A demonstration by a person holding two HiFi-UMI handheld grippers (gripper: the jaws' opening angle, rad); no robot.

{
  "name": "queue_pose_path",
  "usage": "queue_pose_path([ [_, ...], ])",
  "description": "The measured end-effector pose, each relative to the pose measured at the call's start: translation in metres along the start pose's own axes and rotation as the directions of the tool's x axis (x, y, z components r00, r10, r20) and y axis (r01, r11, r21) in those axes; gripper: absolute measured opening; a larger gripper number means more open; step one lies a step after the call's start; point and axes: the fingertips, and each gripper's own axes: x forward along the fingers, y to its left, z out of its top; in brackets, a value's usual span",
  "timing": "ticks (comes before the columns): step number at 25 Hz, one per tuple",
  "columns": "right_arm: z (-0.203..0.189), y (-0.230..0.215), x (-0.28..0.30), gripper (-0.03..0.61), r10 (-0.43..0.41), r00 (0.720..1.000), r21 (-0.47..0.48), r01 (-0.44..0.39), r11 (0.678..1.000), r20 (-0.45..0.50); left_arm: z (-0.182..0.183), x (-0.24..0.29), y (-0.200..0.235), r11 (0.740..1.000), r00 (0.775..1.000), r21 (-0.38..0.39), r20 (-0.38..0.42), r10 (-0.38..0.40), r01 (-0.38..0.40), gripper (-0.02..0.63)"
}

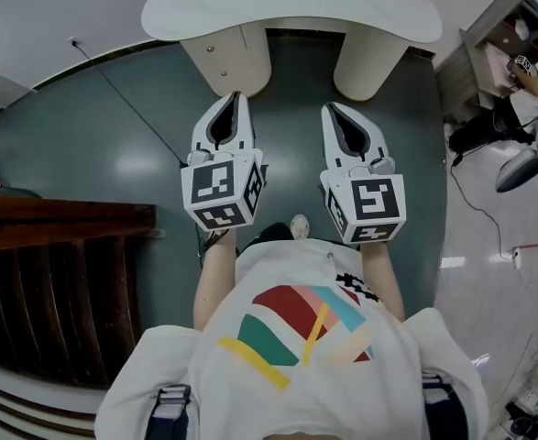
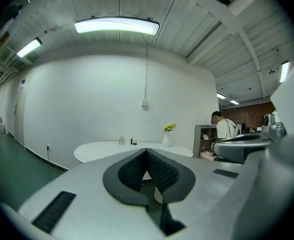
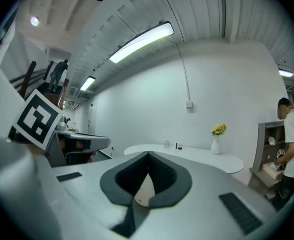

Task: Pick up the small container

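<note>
A small clear container (image 2: 121, 140) stands on the far side of a white oval table (image 2: 101, 151), with two tiny dark items (image 2: 132, 142) next to it. In the right gripper view the container (image 3: 167, 144) appears far off on that table (image 3: 202, 156). It is too small to make out in the head view. My left gripper (image 1: 235, 96) and right gripper (image 1: 329, 108) are held side by side in the air, pointing at the table (image 1: 287, 12) and short of its edge. The jaws of both are shut with nothing between them.
A white vase with yellow flowers (image 3: 216, 143) stands on the table's right part. A shelf unit (image 1: 499, 49) and a person (image 3: 290, 146) are at the right. Dark wooden furniture (image 1: 58, 246) is at the left. A cable (image 1: 126, 99) runs over the green floor.
</note>
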Motion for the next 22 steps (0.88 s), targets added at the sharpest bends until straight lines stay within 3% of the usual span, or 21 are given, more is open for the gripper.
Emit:
queue_pose_path([
  [8,-0.006,-0.023,0.002,0.012,-0.003,1.0,0.036,0.003,0.999,-0.005,0.0,0.016,-0.009,1.0,1.0,0.013,-0.014,0.008,-0.008,0.017],
  [22,0.007,-0.059,0.007,0.011,-0.048,0.997,0.0,0.048,0.999,0.062,0.018,0.06,-0.035,0.998,0.997,0.04,0.058,-0.054,0.052,0.017],
])
